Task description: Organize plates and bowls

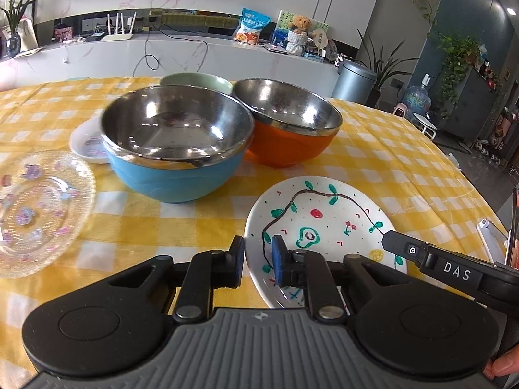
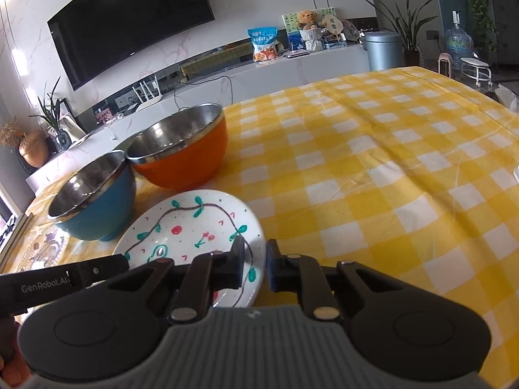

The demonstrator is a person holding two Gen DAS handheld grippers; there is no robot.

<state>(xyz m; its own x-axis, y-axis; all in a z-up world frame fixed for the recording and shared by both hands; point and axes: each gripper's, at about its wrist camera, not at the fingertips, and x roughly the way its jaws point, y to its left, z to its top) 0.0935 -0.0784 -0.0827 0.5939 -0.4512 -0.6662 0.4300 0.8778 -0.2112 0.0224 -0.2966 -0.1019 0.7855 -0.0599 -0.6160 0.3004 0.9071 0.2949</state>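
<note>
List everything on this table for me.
blue bowl: one, blue with steel lining, mid-table
orange bowl: one, orange with steel lining, beside the blue bowl
green bowl: one, pale green, behind both
painted plate: one, white with doodles, nearest edge
glass plate: one, clear with purple flowers, far left
small dish: one, white, left of the blue bowl
tablecloth: one, yellow-white check, covering table
left hand-held gripper: one, black, gripping painted plate's left rim
right hand-held gripper: one, black, gripping its right rim
</note>
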